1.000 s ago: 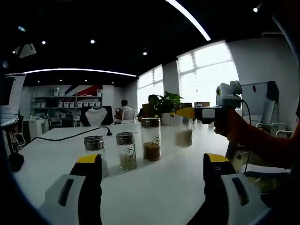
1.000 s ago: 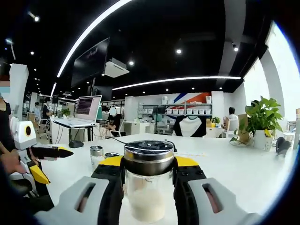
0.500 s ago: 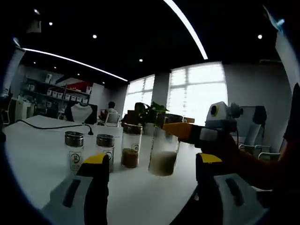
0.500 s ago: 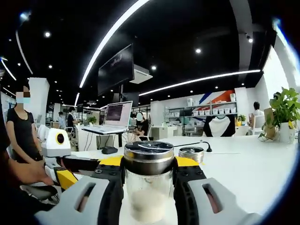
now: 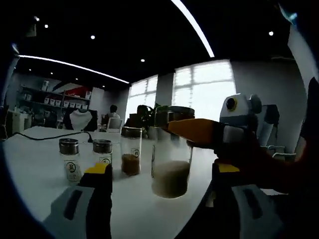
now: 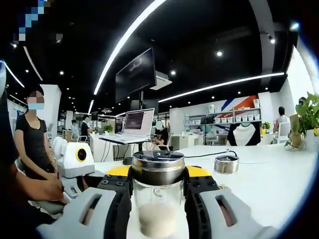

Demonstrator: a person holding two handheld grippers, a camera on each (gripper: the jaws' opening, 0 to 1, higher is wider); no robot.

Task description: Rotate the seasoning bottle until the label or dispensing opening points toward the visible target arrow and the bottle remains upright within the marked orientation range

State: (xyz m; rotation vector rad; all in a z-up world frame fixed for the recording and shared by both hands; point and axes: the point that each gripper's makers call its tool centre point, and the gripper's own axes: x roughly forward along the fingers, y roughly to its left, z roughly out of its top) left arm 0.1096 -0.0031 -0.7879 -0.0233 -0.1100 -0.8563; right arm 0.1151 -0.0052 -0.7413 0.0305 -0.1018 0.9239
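A clear seasoning bottle (image 6: 156,209) with white granules and a steel lid sits upright between the right gripper (image 6: 157,178) jaws, which are shut on it just under the lid. In the left gripper view the same bottle (image 5: 171,167) hangs close in front, held from the right by the right gripper (image 5: 175,130) with its orange jaw. My left gripper (image 5: 162,172) stands open, its yellow-tipped jaws wide on either side below the bottle. The left gripper (image 6: 85,180) also comes in low from the left in the right gripper view. No arrow mark can be seen.
Three more bottles stand in a row on the white table (image 5: 35,169): two short ones (image 5: 70,159) (image 5: 102,152) and a taller one with brown spice (image 5: 130,157). A steel lid (image 6: 226,163) shows right of the held bottle. A person (image 6: 32,134) stands at the left, a laptop (image 6: 134,127) behind.
The right gripper has brought the white-granule bottle nearer to the left gripper, so it looms larger between the open left jaws. Both cameras have shifted; the row of bottles stays put.
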